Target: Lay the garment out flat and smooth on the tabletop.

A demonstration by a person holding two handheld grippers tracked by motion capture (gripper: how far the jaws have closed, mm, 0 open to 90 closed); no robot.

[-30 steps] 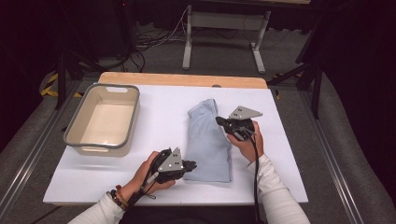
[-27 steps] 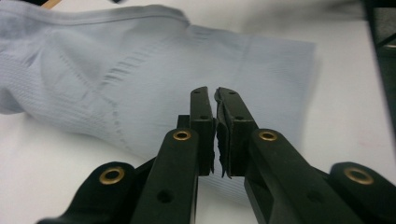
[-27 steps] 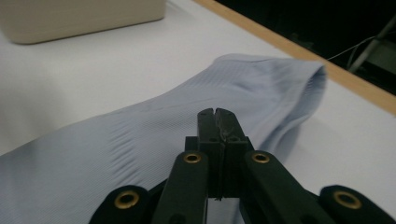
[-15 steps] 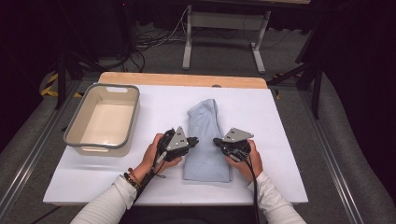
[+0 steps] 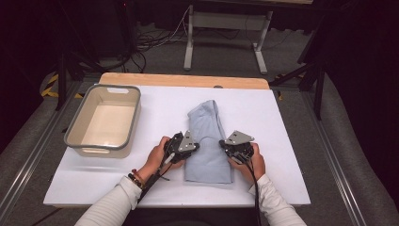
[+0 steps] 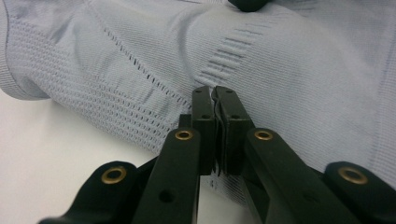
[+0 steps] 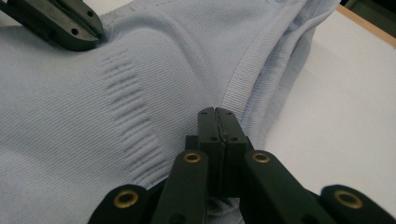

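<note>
- White tabletop [image 5: 282,122], dark room behind; grey bin [image 5: 104,121] sits well to the left, apart from the work.
- Folded pale-blue garment [image 5: 207,141] lies mid-table, long axis running away from you.
- Your left gripper [image 5: 187,145] meets its left edge, your right gripper [image 5: 231,147] its right edge; both sit equally near, at the near half.
- Left jaws pressed together, tips on the knit [image 6: 140,70]; whether they pinch fabric, cannot tell.
- Right jaws likewise clenched at the ribbed hem [image 7: 243,88].
- Judgement: any fold would carry the near end away along that axis.

Folded garment [image 5: 207,141] lies mid-table [image 5: 291,141]. Tub [image 5: 104,120] sits at its 9 o'clock, well apart. Left gripper [image 5: 194,147] at garment's 8 o'clock edge, right gripper [image 5: 222,144] at 4 o'clock.
</note>
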